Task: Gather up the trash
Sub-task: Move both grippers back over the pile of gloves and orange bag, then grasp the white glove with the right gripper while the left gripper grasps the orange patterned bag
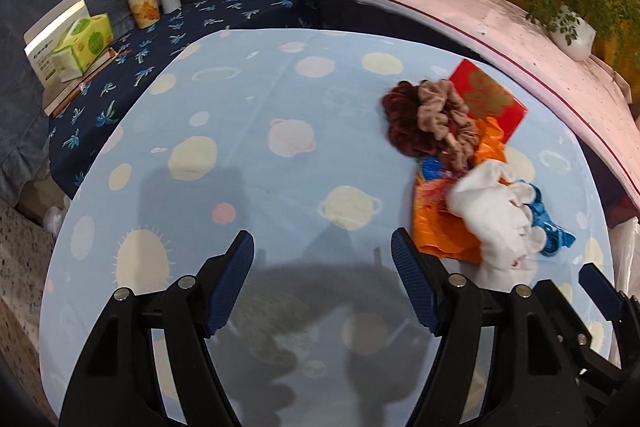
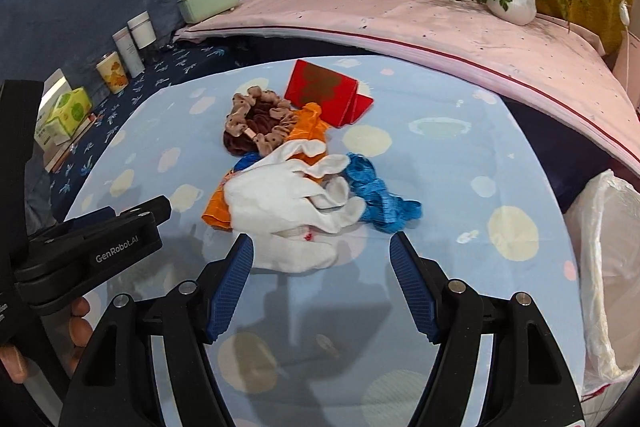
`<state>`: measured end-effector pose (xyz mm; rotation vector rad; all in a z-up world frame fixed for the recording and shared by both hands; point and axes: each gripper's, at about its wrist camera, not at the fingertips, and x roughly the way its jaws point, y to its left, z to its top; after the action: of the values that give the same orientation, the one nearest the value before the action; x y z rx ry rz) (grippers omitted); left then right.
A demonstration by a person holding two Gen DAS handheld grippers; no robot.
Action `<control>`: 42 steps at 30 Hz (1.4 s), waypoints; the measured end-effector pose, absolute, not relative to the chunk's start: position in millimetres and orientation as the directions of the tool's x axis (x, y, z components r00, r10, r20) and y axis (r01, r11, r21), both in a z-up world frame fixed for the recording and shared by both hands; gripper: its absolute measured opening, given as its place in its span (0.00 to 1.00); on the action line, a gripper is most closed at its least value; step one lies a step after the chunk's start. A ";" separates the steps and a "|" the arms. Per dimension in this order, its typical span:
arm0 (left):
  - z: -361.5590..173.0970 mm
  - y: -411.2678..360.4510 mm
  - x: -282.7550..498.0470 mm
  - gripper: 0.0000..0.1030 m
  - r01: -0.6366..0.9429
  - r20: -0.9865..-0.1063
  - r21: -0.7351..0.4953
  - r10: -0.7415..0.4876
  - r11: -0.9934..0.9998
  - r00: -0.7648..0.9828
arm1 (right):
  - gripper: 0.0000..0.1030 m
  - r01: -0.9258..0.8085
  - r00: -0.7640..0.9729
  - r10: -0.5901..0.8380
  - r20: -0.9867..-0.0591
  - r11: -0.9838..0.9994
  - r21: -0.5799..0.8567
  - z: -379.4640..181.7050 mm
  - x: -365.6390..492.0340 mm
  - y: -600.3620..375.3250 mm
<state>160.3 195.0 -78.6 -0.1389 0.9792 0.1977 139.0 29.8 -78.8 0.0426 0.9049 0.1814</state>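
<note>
A round surface [image 2: 460, 163] under a pale blue cloth printed with planets carries one heap of litter. In the right wrist view the heap sits at twelve o'clock from the right tongs [image 2: 322, 261], whose blue pads stand released with nothing between them.

Largest in the heap is a crumpled white cloth [image 2: 280, 195], soft and light; it should bunch easily, so a pinch on its near fold, just beside the left pad, looks the best hold. Under it lies an orange wrapper [image 2: 308, 125], thin and probably slippery, best taken by a raised edge. Toward one o'clock sits a red card packet [image 2: 324, 93], stiff and flat (hard to lift off cloth). At eleven o'clock lie two soft scrunchies [image 2: 256, 125], one tan on one dark red; at two o'clock, a crinkled blue strip [image 2: 376, 191].

From the left tongs [image 1: 322, 261], also released and empty, the heap lies at one to two o'clock, apart from both pads. A white plastic bag [image 2: 604, 247] hangs off the surface's edge at three o'clock.
</note>
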 end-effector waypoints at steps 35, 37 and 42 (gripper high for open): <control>-106.2 145.0 210.4 0.09 -0.111 -0.871 -0.246 -0.169 0.963 0.462 | 0.07 -0.103 0.603 0.182 -0.777 0.983 0.151 -80.5 154.4 6.2; -101.6 142.8 204.2 0.08 -0.109 -0.865 -0.244 -0.166 0.964 0.473 | 0.07 -0.100 0.615 0.187 -0.766 0.982 0.160 -73.7 151.0 1.7; -81.5 135.1 185.1 0.07 -0.094 -0.848 -0.241 -0.163 0.966 0.504 | 0.07 -0.088 0.648 0.193 -0.737 0.980 0.179 -56.2 141.9 -12.6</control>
<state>185.1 135.1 -81.5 -0.2708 1.0459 -0.0425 141.9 -12.6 -56.2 0.1317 0.8521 0.1599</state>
